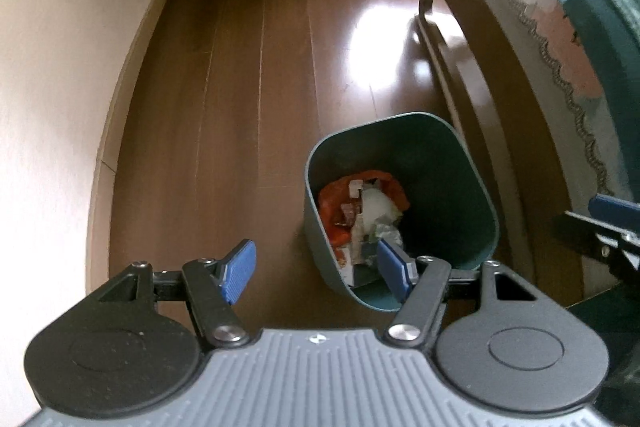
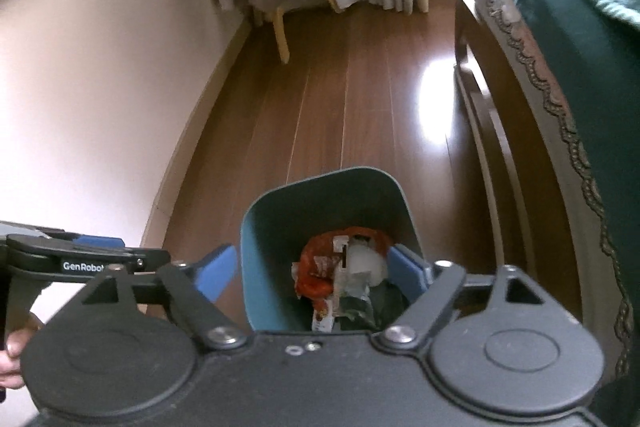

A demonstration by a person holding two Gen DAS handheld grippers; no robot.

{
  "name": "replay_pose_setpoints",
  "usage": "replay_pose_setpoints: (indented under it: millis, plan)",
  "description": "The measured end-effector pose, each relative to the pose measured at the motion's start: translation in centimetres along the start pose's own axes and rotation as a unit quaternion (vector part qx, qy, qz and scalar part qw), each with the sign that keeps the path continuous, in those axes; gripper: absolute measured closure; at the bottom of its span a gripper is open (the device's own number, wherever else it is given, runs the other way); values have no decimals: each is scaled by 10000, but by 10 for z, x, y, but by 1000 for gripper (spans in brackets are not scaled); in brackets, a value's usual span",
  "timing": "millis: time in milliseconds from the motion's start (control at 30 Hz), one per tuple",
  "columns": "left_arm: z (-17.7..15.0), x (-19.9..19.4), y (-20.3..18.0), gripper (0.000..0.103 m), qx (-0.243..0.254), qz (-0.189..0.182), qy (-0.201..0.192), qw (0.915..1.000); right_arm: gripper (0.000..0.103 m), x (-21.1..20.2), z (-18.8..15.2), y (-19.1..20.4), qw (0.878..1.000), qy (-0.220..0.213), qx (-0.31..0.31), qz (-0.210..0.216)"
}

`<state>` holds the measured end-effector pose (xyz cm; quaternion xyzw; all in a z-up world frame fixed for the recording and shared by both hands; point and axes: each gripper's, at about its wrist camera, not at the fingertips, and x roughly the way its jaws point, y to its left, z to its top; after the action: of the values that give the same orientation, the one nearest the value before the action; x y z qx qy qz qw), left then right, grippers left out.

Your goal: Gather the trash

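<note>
Bedroom floor (image 1: 248, 75), dark wood planks. Left gripper (image 1: 316, 273) and right gripper (image 2: 314, 271) both hang spread wide and empty right above the teal bin (image 2: 264, 267), probably lining up to grab it. Wrapper trash (image 2: 344, 275) sits inside; bed (image 2: 580, 75) just beyond.

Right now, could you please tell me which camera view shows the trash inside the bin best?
The left wrist view: the trash lies open to sight inside the teal bin. In the right wrist view the same trash is nearer, but the tool's body cuts off its lower part.
</note>
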<state>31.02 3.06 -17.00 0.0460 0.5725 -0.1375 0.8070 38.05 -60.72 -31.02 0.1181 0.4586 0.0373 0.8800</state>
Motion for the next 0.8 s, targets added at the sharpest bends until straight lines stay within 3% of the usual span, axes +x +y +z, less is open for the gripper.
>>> replay_pose_setpoints:
  millis: [67,267,433,800]
  plan:
    - [-5,-5,-2,34,-64,-32,-69,10000,7,-5,-2,0,9999,-83,-91,84]
    - [-27,-21,-15,33,-325,-40,-351,9988,0,-20,-9,0,9977,-430,-314,417]
    - [-46,-21,-24,29,-332,100,-571,9978,0,-21,-20,-6,9957,-615,-344,595]
    - [-76,21,-17,26,-550,217,-697,9958,0,4,-45,-23,9910,-955,-513,787]
